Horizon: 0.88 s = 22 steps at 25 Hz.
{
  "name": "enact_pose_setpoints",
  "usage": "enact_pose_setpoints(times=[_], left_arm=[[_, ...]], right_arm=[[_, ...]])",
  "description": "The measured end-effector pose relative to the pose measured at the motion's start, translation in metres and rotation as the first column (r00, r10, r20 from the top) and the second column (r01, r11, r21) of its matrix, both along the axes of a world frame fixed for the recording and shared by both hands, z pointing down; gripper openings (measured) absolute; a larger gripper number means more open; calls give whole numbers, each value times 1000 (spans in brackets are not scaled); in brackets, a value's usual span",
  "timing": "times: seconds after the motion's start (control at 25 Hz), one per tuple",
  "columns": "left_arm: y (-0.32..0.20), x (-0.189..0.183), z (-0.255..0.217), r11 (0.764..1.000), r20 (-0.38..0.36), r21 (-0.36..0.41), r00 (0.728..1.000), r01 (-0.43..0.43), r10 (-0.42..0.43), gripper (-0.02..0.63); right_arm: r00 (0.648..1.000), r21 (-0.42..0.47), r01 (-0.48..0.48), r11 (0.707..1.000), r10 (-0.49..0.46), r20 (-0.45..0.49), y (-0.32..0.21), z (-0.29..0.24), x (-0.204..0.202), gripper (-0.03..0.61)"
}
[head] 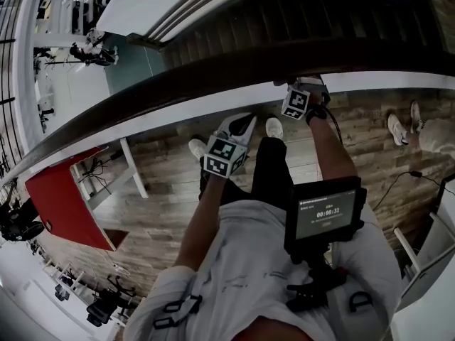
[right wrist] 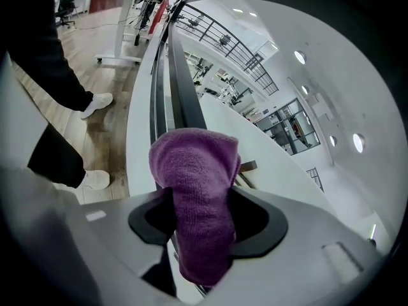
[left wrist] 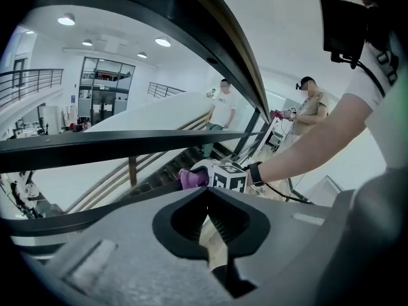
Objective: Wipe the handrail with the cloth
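The dark handrail point(head: 178, 77) curves across the head view from lower left to upper right. My right gripper point(head: 307, 85) is up against its near side, shut on a purple cloth point(right wrist: 197, 196) that bulges out between the jaws. In the right gripper view the handrail point(right wrist: 182, 97) runs away just behind the cloth. My left gripper point(head: 240, 125) hangs a little below the rail, to the left of the right one, with its jaws shut on nothing. The left gripper view shows the handrail point(left wrist: 127, 146), the cloth point(left wrist: 190, 178) and the right gripper's marker cube point(left wrist: 229, 178).
Beyond the rail, stairs point(head: 284, 20) drop to a lower floor. A red desk panel point(head: 64, 204) and a white desk leg point(head: 135, 169) stand at my left. Two people point(left wrist: 223, 107) point(left wrist: 310, 104) stand farther along the railing. A screen device point(head: 325, 217) hangs at my chest.
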State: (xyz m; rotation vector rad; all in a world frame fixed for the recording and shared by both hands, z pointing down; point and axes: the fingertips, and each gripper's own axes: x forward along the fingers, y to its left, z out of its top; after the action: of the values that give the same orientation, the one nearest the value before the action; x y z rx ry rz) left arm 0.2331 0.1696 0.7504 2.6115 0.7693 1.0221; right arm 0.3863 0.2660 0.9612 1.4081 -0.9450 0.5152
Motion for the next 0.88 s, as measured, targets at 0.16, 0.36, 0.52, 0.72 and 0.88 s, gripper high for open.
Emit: enact_pose_setpoints(times=[0.16, 0.36, 0.52, 0.72, 0.88], left_arm=[[18, 17, 6, 1000, -8, 4, 1000, -21, 21, 2], [58, 28, 14, 999, -16, 15, 999, -50, 50, 2], [58, 24, 18, 998, -13, 13, 998, -67, 67, 2], [58, 16, 21, 997, -3, 14, 997, -80, 80, 2], [61, 11, 23, 994, -1, 33, 994, -107, 107, 2]], right_arm=[[999, -7, -25, 1000, 25, -34, 34, 2, 20, 210], [997, -50, -51, 997, 48, -58, 105, 11, 44, 213], [996, -97, -54, 994, 46, -82, 131, 9, 55, 213], [993, -151, -77, 986, 61, -105, 170, 6, 68, 213], [991, -204, -94, 974, 73, -111, 202, 5, 80, 213]])
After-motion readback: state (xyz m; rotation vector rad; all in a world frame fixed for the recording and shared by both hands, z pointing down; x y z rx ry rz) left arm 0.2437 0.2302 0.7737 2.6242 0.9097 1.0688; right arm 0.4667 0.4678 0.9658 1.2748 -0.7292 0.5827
